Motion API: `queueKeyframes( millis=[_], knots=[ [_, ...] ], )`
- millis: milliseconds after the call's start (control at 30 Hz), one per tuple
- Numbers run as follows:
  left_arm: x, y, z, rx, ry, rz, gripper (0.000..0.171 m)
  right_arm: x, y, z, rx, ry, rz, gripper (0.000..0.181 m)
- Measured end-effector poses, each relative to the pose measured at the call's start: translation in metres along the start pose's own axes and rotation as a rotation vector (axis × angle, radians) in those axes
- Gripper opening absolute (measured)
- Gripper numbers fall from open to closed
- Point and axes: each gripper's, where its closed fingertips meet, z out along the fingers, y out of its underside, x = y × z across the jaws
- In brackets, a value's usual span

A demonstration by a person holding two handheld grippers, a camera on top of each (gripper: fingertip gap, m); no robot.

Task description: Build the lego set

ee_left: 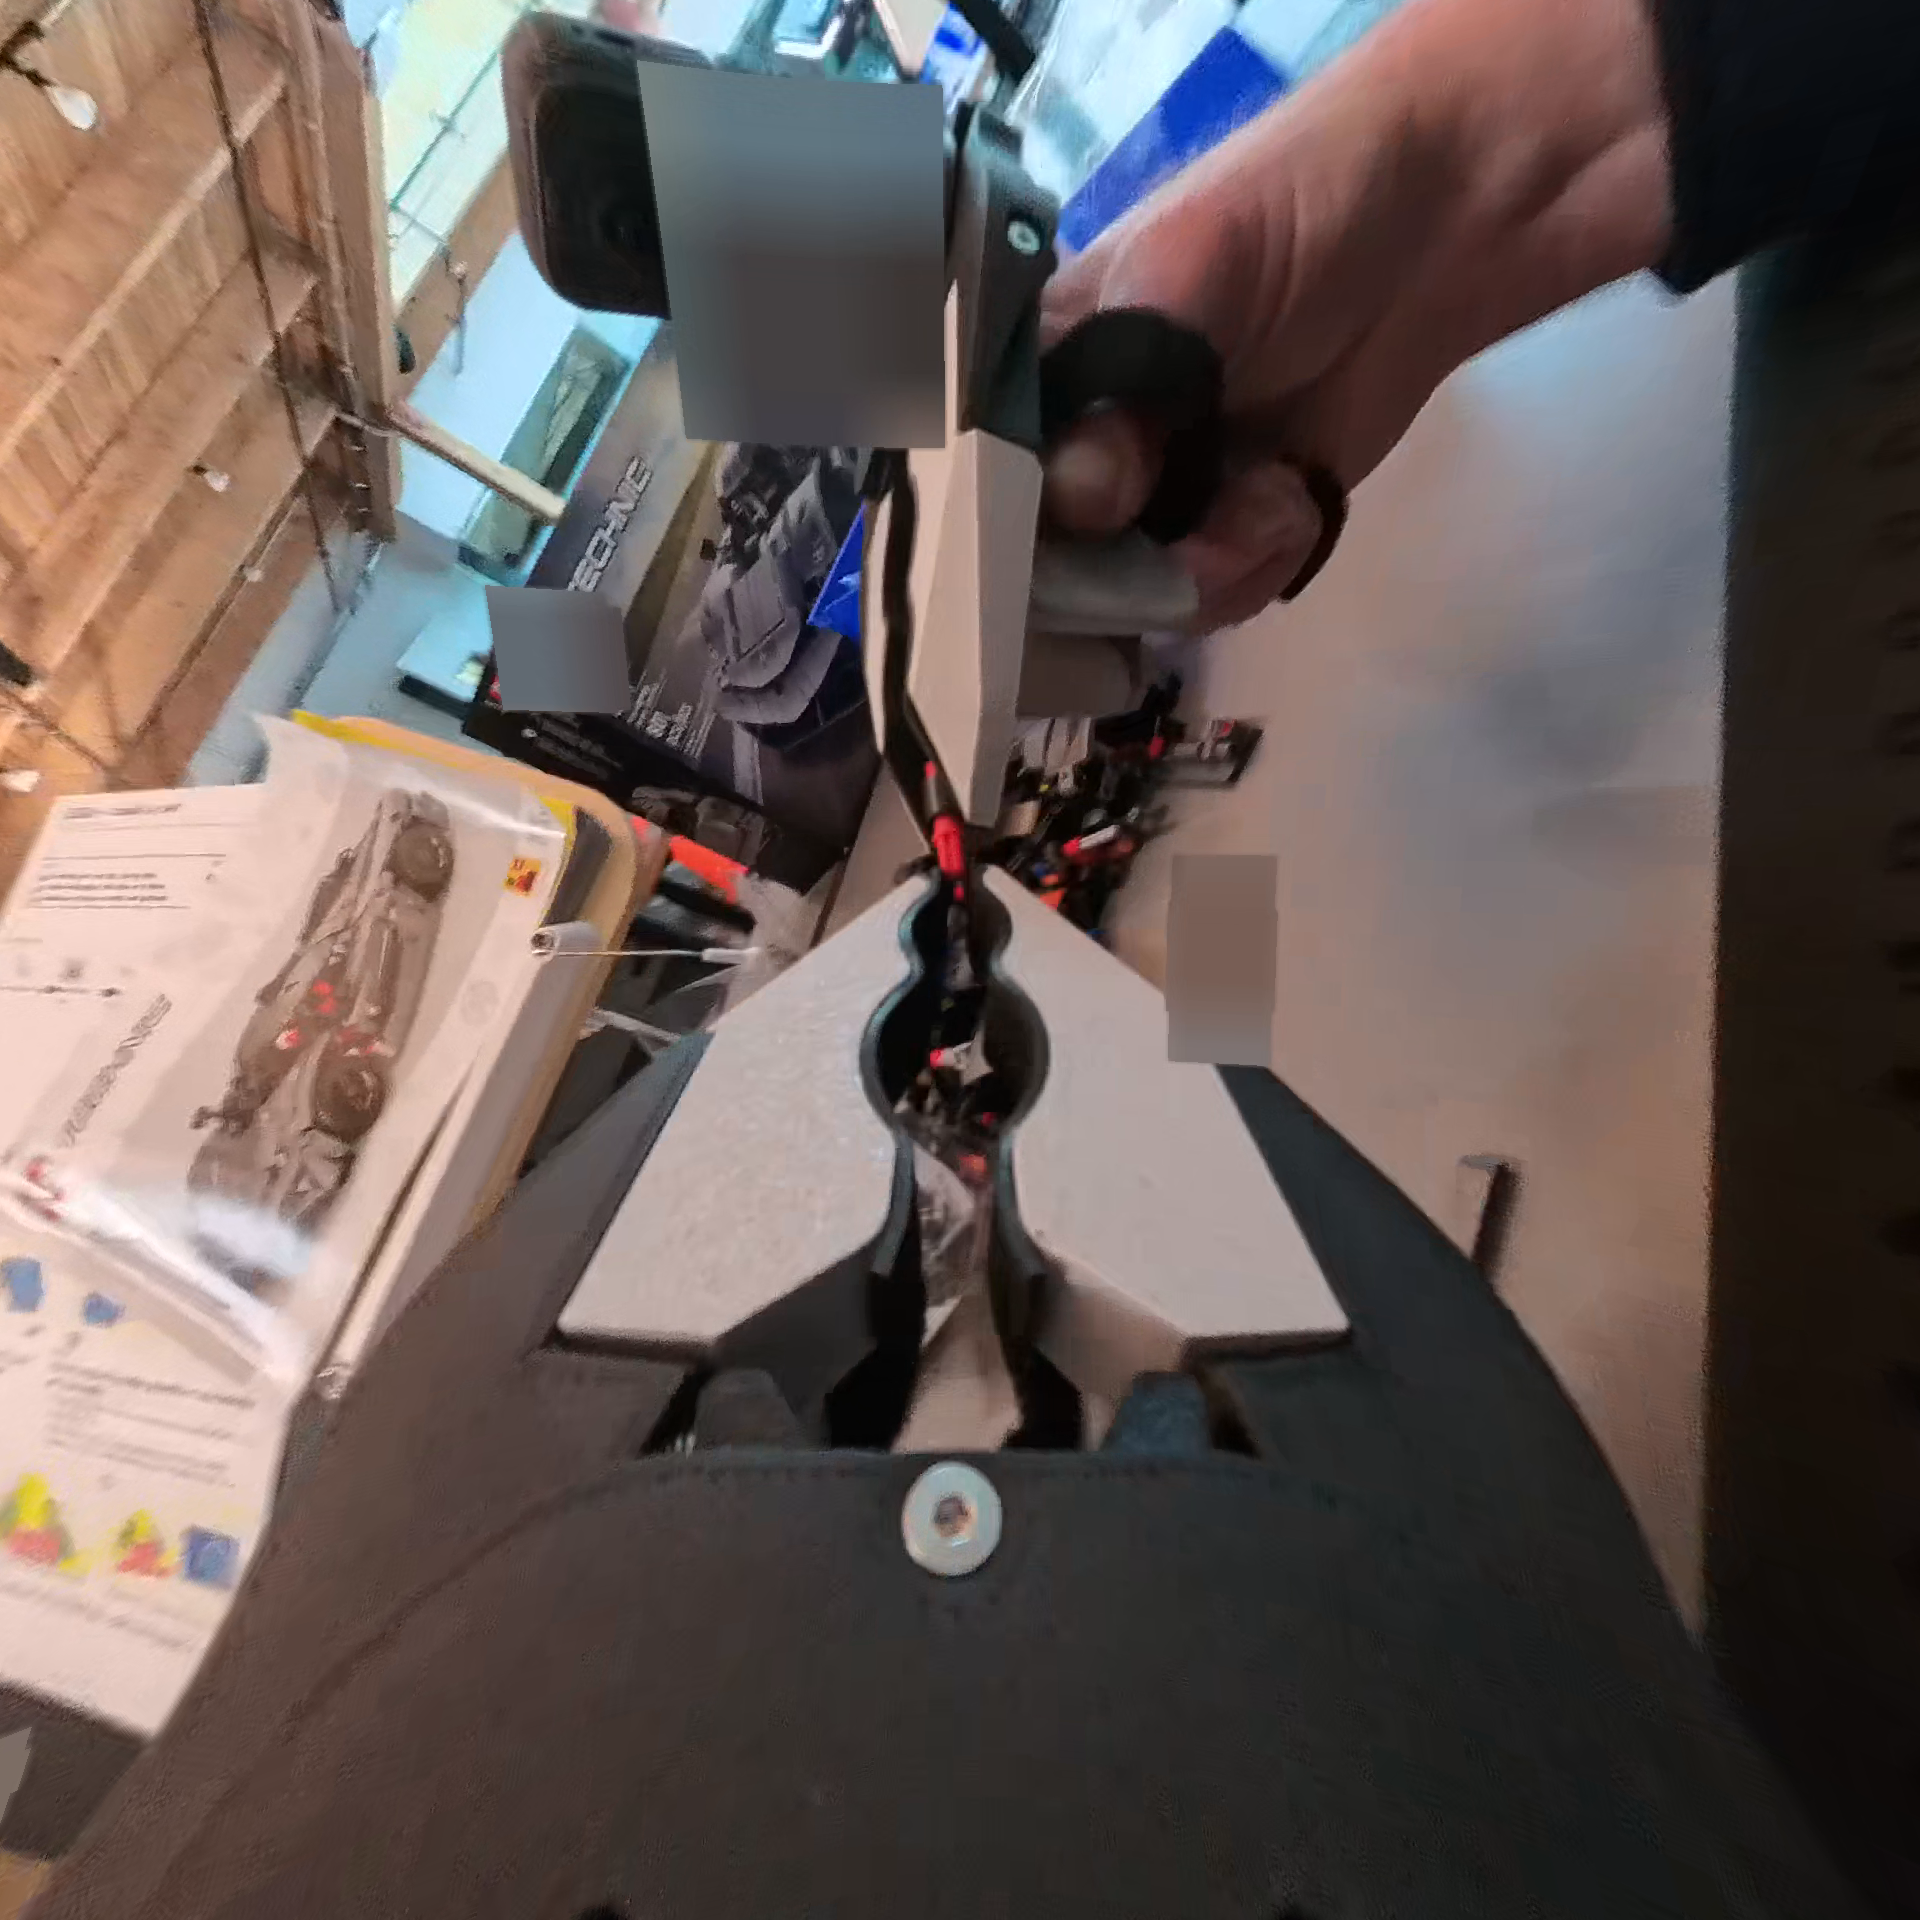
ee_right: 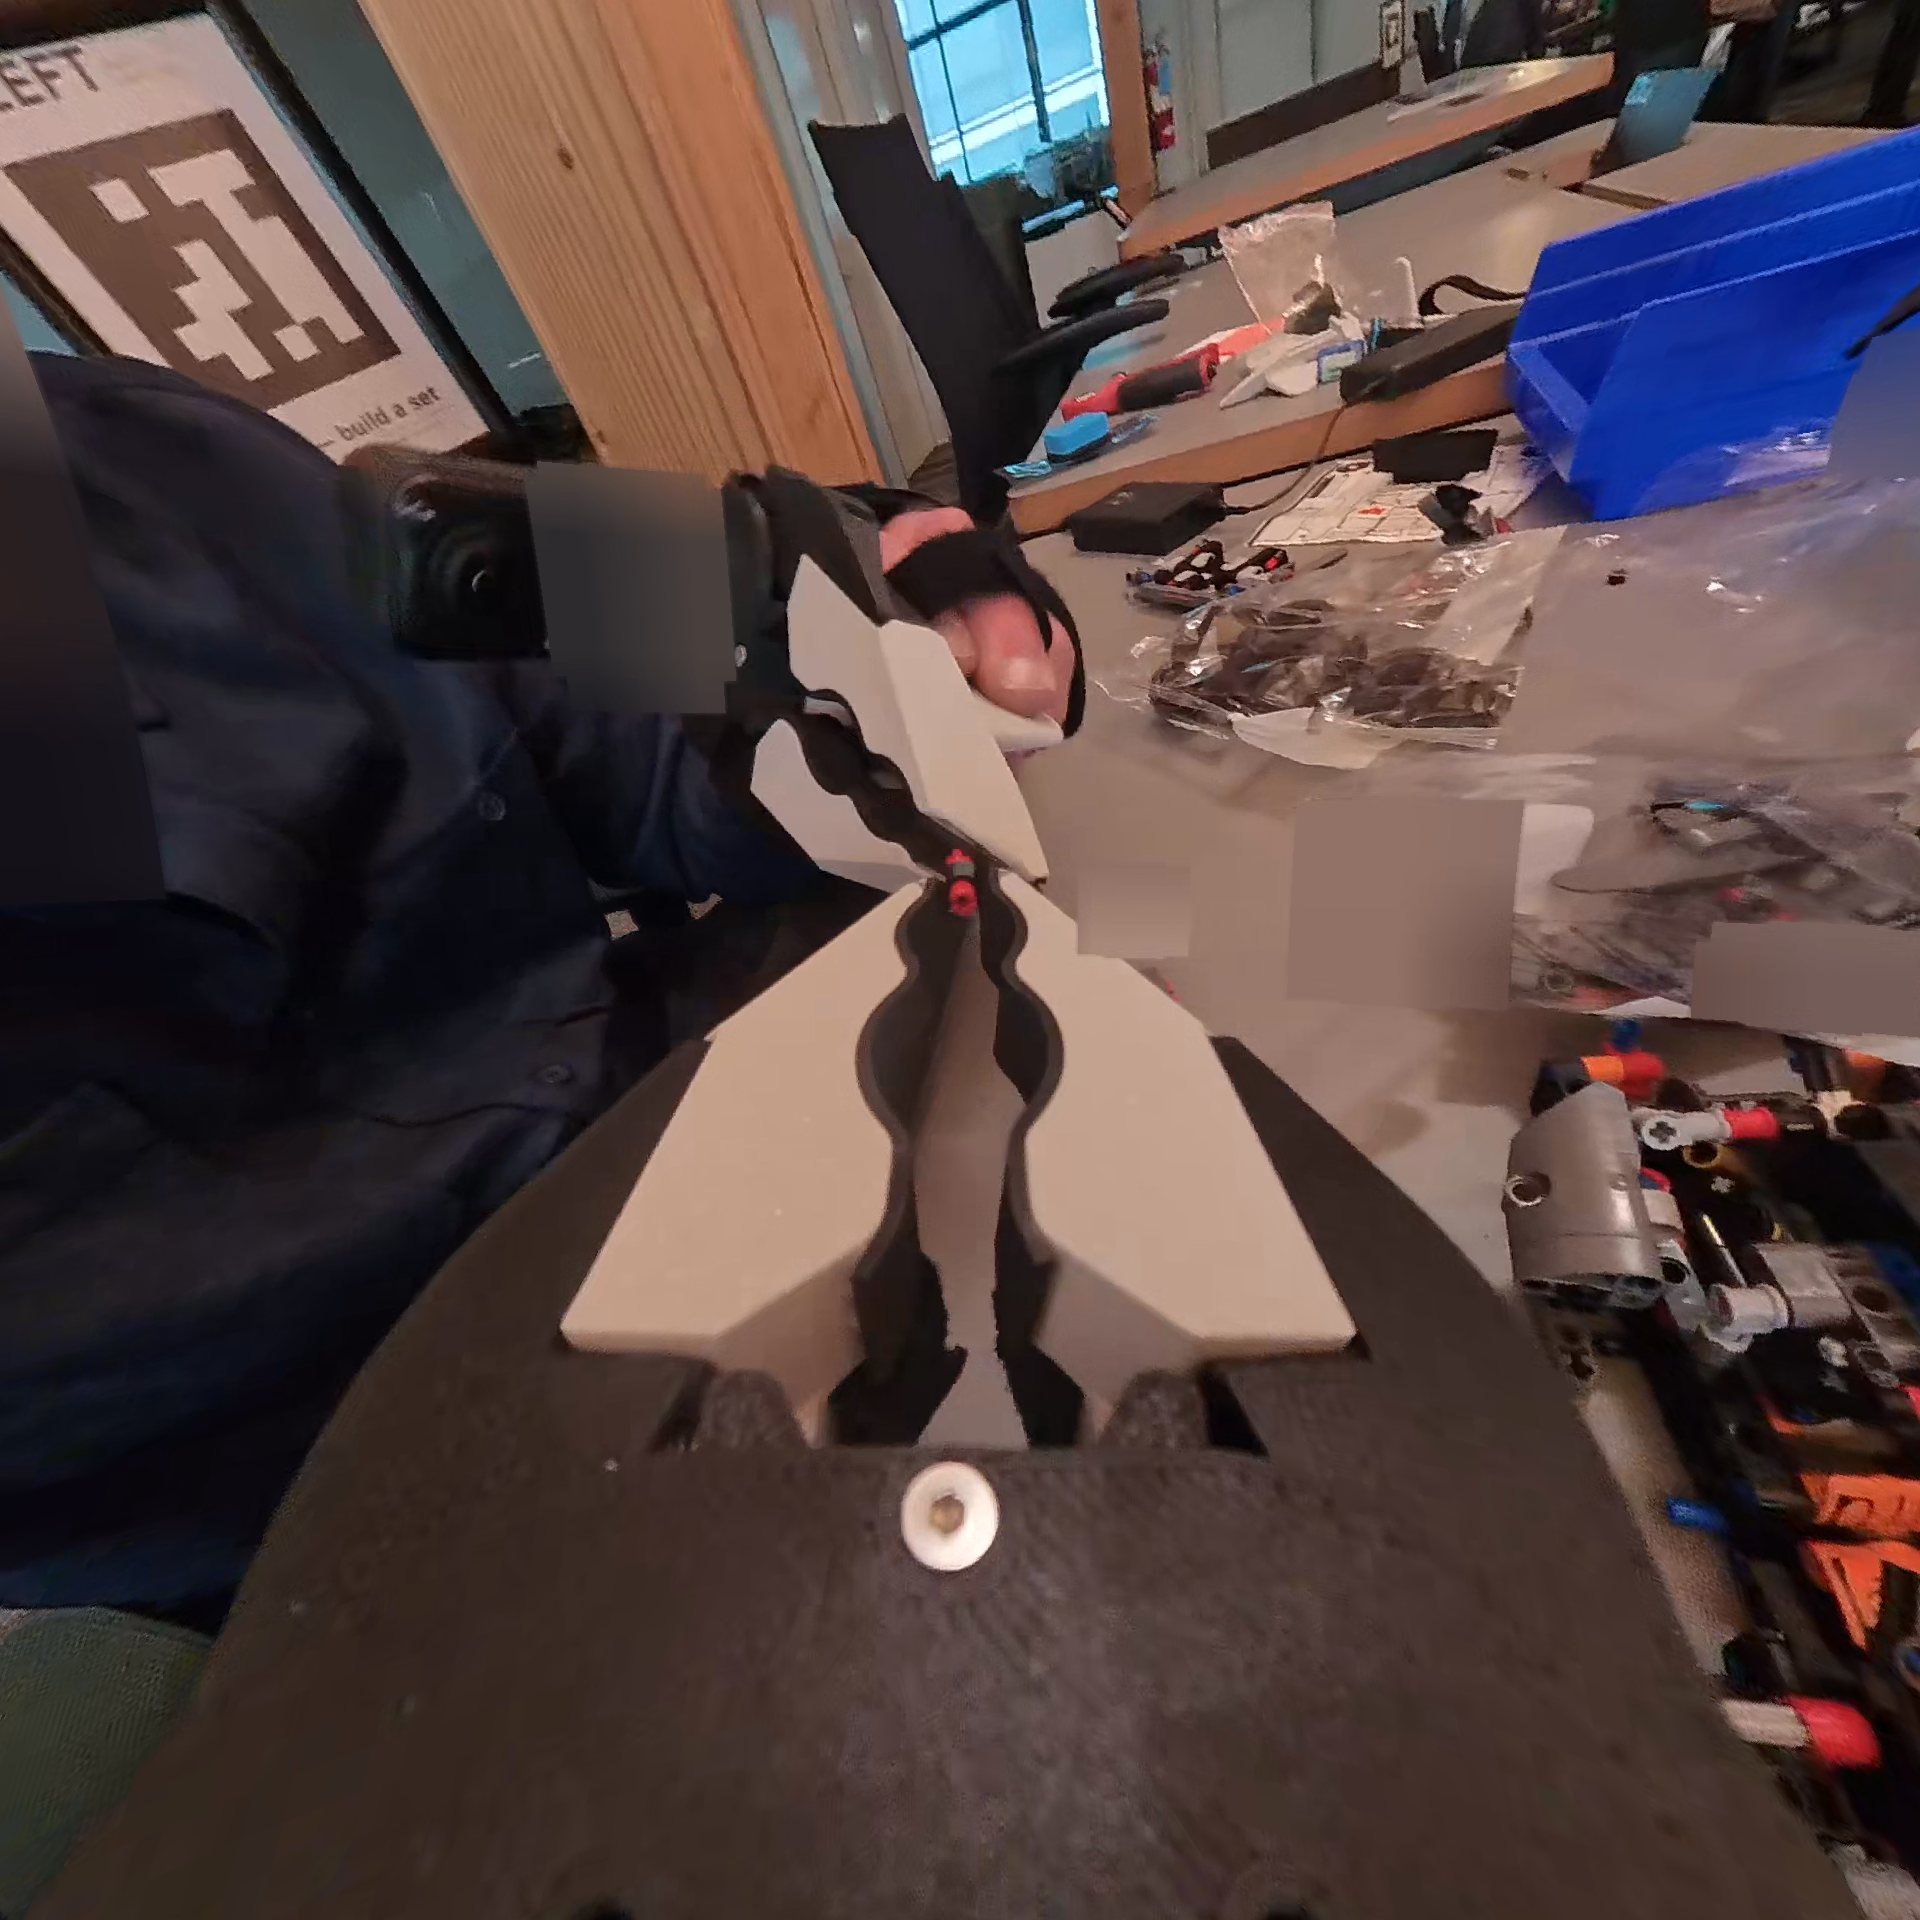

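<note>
Red-and-grey pin [ee_right: 958, 878], tiny, sits pinched between my two claws, left claw [ee_left: 951, 883] and right claw [ee_right: 961, 894] both clenched on it, I think. Half-built chassis [ee_right: 1683, 1236] waits on the surface [ee_right: 1351, 1101]; unopened parts bags [ee_right: 1340, 665] mean much remains.

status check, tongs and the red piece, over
Both tongs tip to tip, shut on red pin. Left tongs, right tongs. Half-built model on table. Nothing in the way.
</note>
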Motion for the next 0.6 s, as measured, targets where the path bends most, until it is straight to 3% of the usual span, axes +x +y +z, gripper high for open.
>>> queueKeyframes(
  millis=[467,600],
  knots=[
    [-0.004,0.004,-0.002,-0.025,-0.026,0.022,0.0,0.002,-0.007,0.002,0.058,-0.012,0.06,0.005],
    [-0.013,-0.005,-0.005,0.0,-0.107,0.071,0.007,0.003,-0.01,0.0,0.088,-0.028,0.107,0.004]
  ],
)
